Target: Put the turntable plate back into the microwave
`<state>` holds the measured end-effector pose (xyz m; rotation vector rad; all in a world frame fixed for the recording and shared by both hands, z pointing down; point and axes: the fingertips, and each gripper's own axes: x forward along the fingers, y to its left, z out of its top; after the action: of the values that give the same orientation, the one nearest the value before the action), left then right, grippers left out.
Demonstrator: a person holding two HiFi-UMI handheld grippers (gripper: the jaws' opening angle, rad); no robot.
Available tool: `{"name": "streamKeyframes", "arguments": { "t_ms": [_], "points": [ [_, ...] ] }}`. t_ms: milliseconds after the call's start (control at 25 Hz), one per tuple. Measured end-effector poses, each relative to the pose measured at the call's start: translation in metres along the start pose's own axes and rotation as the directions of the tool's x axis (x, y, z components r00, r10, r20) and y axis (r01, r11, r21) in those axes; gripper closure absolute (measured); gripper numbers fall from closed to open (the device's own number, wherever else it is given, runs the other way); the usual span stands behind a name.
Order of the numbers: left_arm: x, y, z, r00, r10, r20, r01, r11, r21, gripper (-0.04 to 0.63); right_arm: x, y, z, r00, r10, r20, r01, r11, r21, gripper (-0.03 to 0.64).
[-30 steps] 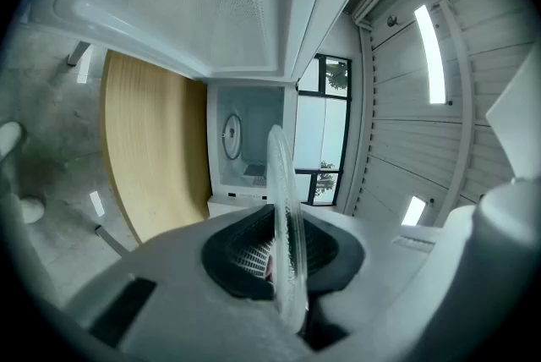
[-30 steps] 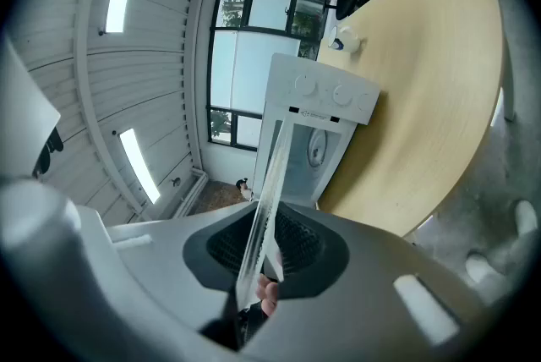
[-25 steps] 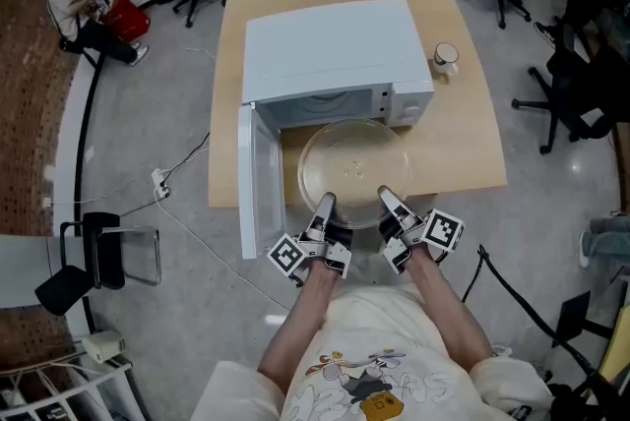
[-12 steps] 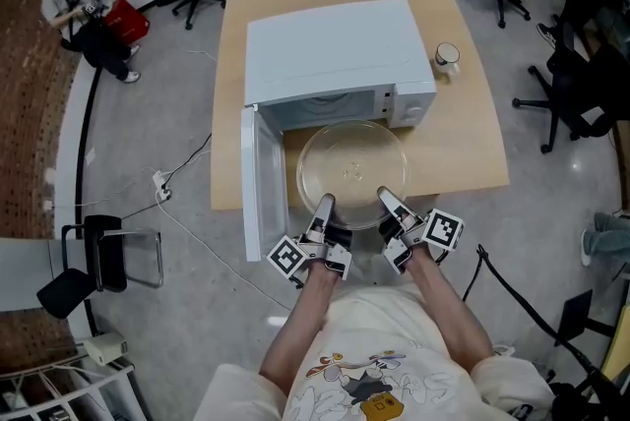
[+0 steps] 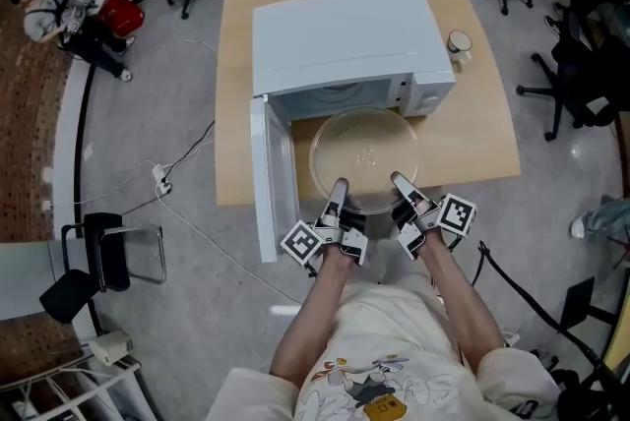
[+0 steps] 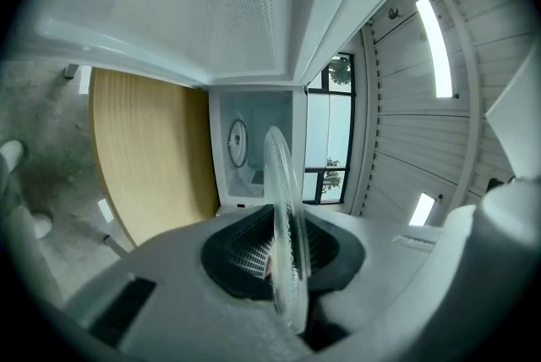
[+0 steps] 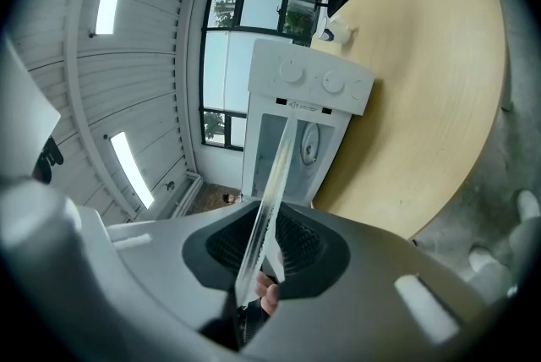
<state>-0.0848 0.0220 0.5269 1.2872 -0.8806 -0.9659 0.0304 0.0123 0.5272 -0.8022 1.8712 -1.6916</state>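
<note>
Resting between both grippers, the turntable plate [image 5: 364, 153] is held level just in front of the open microwave [image 5: 345, 35], above the near part of the table [image 5: 236, 114]. Its near rim is clamped by the left gripper [image 5: 338, 201] on one side and by the right gripper [image 5: 404, 193] on the other. Each pair of jaws is closed narrowly on the glass edge, which is seen edge-on between the pads in both gripper views. The door [image 5: 266, 178] is swung open to the left. A mug [image 5: 459, 43] is located on the table beside the microwave, well apart from the plate
</note>
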Motion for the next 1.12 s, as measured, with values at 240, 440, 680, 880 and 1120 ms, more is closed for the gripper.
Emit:
{"name": "streamKeyframes", "arguments": {
  "t_ms": [240, 440, 680, 880, 1120],
  "points": [
    [0.024, 0.014, 0.014, 1.000, -0.002, -0.010, 0.002, 1.000, -0.020, 0.560, 0.022, -0.018, 0.014, 1.000, 0.002, 0.004, -0.002, 1.000, -0.016, 0.557],
    [0.045, 0.023, 0.031, 1.000, 0.009, 0.000, -0.009, 1.000, -0.019, 0.561, 0.049, -0.027, 0.026, 1.000, 0.021, -0.016, -0.021, 1.000, 0.001, 0.557],
    [0.067, 0.040, 0.066, 0.997, 0.002, 0.081, 0.000, 1.000, -0.032, 0.563, 0.093, -0.041, 0.038, 0.997, 0.035, -0.071, -0.035, 0.999, 0.013, 0.557],
    [0.092, 0.050, 0.093, 0.995, -0.014, 0.101, 0.014, 1.000, 0.008, 0.563, 0.127, -0.057, 0.052, 0.995, 0.052, -0.087, -0.052, 0.999, 0.005, 0.557],
    [0.120, 0.062, 0.120, 0.989, -0.015, 0.147, 0.015, 1.000, 0.000, 0.563, 0.165, -0.068, 0.067, 0.994, 0.050, -0.092, -0.051, 0.999, -0.004, 0.557]
  ]
}}
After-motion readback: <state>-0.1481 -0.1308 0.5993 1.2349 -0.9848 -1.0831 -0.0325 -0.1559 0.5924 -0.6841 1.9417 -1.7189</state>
